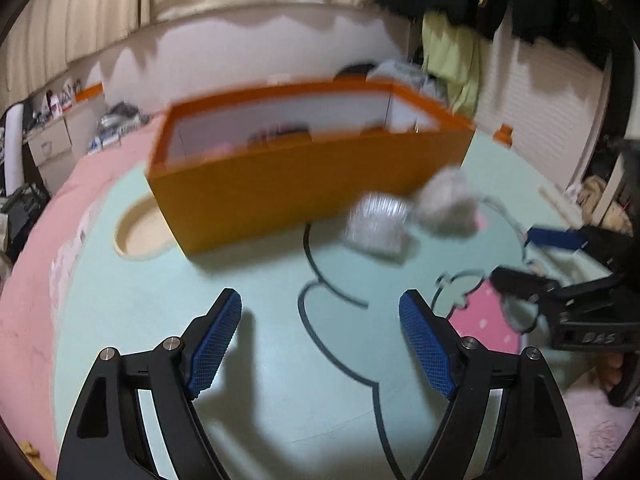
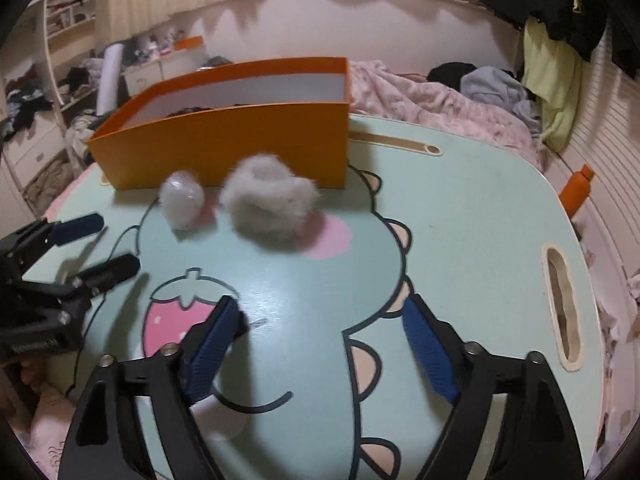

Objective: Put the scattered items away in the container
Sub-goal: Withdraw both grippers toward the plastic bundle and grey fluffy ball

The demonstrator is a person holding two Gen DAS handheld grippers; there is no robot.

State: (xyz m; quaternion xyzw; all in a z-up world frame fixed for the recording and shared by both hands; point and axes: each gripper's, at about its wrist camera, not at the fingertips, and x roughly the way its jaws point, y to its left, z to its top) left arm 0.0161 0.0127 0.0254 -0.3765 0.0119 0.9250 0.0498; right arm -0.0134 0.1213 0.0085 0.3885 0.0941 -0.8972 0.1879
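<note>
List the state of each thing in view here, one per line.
Orange cardboard box: upright, open-topped, some items inside.
Fluffy grey furry item: on the table, outside the box.
Small clear plastic-wrapped bundle: on the table, beside the furry item.
Left claw: open, empty.
Right claw: open, empty.

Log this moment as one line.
left gripper open, empty | right gripper open, empty | fluffy item, wrapped item on table beside orange box

Orange box contents blurred – unidentifiable; fluffy item smeared.
</note>
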